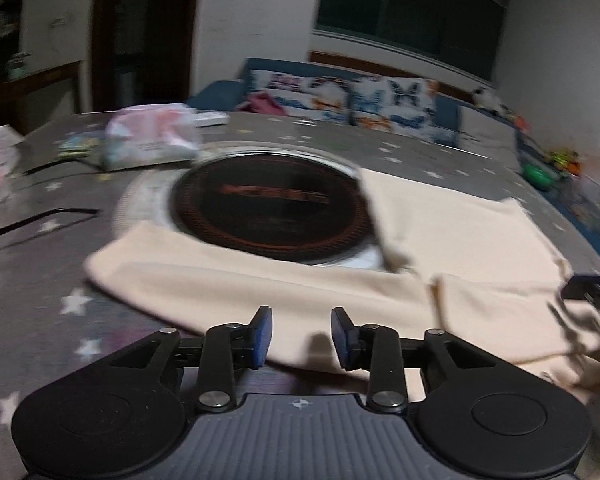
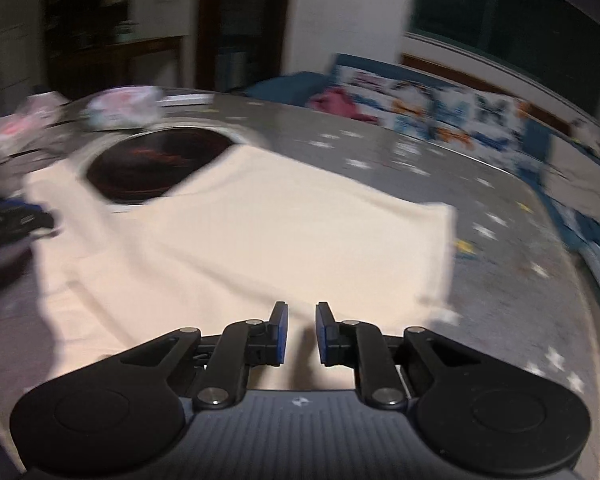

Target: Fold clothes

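A cream garment (image 1: 440, 240) lies spread flat on a grey star-patterned table (image 1: 40, 280), partly over a round black cooktop. In the right wrist view the garment (image 2: 280, 232) fills the middle of the table. My left gripper (image 1: 301, 334) is open and empty, hovering over the garment's near edge. My right gripper (image 2: 301, 332) is open and empty, just above the garment's near edge. Both views are blurred by motion.
A round black induction cooktop (image 1: 268, 208) is set in the table centre. A plastic tissue pack (image 1: 148, 140) lies at the far left. A dark object (image 1: 596, 292) sits at the garment's right. A blue sofa with patterned cushions (image 1: 360, 96) stands behind the table.
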Tool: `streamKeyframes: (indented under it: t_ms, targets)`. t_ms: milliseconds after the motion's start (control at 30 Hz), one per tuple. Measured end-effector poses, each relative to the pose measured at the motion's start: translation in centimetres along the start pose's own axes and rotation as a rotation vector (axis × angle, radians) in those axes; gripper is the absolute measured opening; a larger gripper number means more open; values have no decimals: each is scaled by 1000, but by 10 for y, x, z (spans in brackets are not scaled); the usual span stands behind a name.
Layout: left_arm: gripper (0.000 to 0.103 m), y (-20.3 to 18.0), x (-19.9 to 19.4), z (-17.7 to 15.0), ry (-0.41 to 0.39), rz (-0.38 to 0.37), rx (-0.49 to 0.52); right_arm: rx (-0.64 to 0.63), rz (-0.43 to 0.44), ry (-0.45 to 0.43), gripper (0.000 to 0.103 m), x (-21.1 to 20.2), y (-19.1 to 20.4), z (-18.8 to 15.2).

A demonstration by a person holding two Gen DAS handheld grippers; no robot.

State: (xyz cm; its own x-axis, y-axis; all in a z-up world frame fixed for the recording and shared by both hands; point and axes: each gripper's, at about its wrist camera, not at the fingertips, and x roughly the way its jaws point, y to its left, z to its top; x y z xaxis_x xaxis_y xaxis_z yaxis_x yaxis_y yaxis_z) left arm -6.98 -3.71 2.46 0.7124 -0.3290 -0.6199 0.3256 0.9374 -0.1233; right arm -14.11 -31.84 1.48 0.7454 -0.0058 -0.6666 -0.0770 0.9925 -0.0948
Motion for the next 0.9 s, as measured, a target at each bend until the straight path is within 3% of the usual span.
streamKeyframes:
  t_ms: [200,367,600,800,867,900]
  targets:
    - [43,31,-4,5,-17,130,-93,-137,186,-9,18,2,56,11]
    - [47,50,-8,5,-32,204,-128,-205,246,-18,18,10,92,21]
    - [50,76,-4,11,-39,275,-202,-237,253,6,17,20,110,20]
    - [48,86,12,19,-29,265,-248,-199,235,-42,17,-1,98,24]
    - [42,87,17,21,-30,265,-248,-187,228,-55,17,-5,94,26]
    - [31,86,19,22,-33,266,-242,-181,223,-61,17,-7,93,26]
